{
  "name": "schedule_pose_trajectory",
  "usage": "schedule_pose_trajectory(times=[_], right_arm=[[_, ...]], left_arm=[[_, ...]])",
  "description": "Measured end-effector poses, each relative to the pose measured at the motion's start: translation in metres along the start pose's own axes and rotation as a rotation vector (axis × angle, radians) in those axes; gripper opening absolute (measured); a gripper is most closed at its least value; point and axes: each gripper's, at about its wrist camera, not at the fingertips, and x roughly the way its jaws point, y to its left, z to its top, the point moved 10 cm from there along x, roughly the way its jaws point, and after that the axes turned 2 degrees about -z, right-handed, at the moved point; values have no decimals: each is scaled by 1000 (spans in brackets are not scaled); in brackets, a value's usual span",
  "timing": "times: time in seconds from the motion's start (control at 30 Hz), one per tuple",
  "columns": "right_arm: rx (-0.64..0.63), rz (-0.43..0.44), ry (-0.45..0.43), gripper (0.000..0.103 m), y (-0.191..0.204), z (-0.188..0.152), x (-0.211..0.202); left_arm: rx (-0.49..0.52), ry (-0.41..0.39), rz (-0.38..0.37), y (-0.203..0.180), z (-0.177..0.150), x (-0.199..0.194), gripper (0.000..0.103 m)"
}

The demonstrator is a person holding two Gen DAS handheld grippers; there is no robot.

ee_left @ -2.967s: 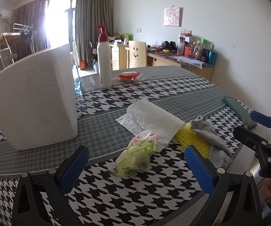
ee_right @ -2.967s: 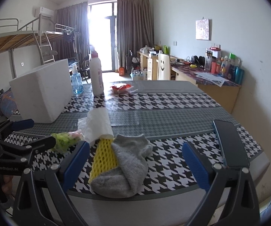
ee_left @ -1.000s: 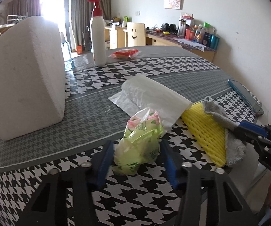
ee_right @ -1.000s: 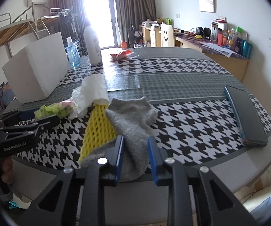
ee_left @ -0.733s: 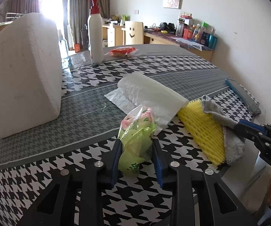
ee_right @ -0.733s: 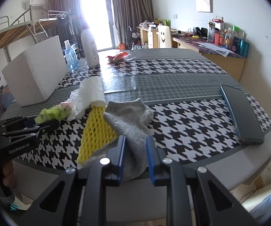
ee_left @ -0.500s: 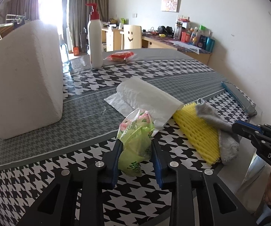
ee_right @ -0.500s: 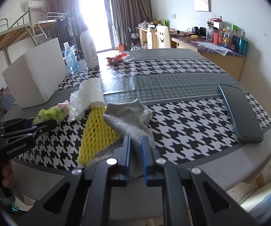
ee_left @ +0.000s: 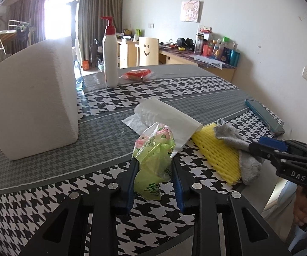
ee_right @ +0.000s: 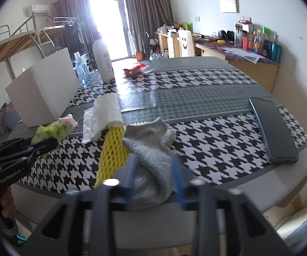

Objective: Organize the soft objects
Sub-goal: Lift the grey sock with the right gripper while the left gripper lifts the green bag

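My left gripper (ee_left: 153, 170) is shut on a crumpled green plastic bag (ee_left: 153, 155), which stands just off the houndstooth table (ee_left: 46, 202) near its front edge. To its right lie a white rolled plastic sheet (ee_left: 168, 117), a yellow foam net (ee_left: 215, 151) and a grey sock (ee_left: 232, 140) draped over the net. In the right wrist view my right gripper (ee_right: 154, 172) straddles the grey sock (ee_right: 151, 149) at the table edge. Its jaws are opening and blurred, and the sock lies between them, resting on the table and the yellow net (ee_right: 110, 149).
A white foam box (ee_left: 29, 98) stands at the left. Behind it are a pump bottle (ee_left: 110, 51), a blue spray bottle (ee_right: 82, 70) and a red packet (ee_left: 137, 74). A phone (ee_right: 273, 128) lies at the table's right edge. A person's hand (ee_right: 4, 204) holds the left gripper.
My left gripper closed on the green bag and raised it slightly. My right gripper pinched the sock tight, then spread its jaws again around it.
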Motion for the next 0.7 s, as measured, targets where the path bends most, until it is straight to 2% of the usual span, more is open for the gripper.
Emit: schedule_pose_trajectory(times=[0.3,0.33,0.4,0.5,0.7], right_arm=[[11,-11,72,46,0,-13,19],[15,-14,78,43,-1,-15,20],[28,13,87,25,-1,-15,21],[25,21,88,13,0,-15,19],[14,21,19,11,3,-1,-3]], left_arm=[[1,-6,-7,-1,0,-5,32],[1,-6,-8,-1,0,-5,32],[3,-7,-8,-1,0,-5,32],[2,-13,-6,-1,1,-7,32],[5,-35,1,1,5,-16,32]])
